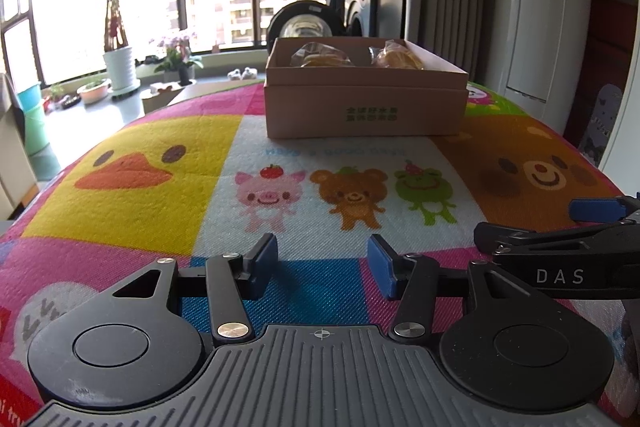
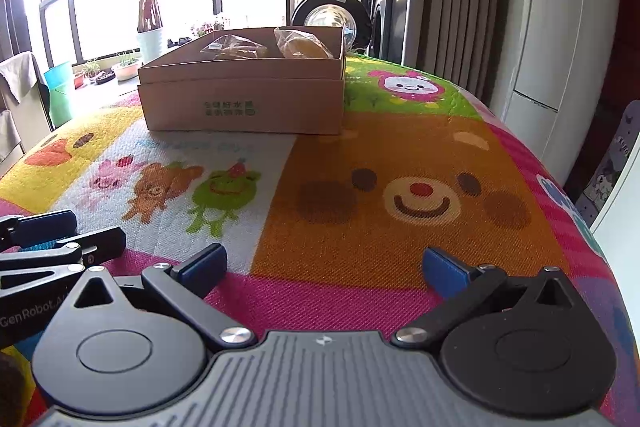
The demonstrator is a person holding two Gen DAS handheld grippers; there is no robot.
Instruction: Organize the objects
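A brown cardboard box (image 1: 366, 107) stands open at the far side of the table, also seen in the right wrist view as the box (image 2: 244, 107). Inside lie two pastries in clear wrappers (image 1: 326, 57) (image 1: 396, 55), the same wrapped pastries (image 2: 236, 47) (image 2: 302, 45). My left gripper (image 1: 322, 265) rests low over the cartoon cloth, open and empty, well short of the box. My right gripper (image 2: 326, 267) is open wider, empty, over the orange bear print. Each gripper shows at the edge of the other's view.
A colourful cartoon tablecloth (image 1: 160, 187) covers the table. Behind the box stands a round black object with a glass dome (image 1: 306, 23). Potted plants (image 1: 118, 63) line the window sill at the left. A white appliance (image 2: 560, 27) and a grey curtain stand at the right.
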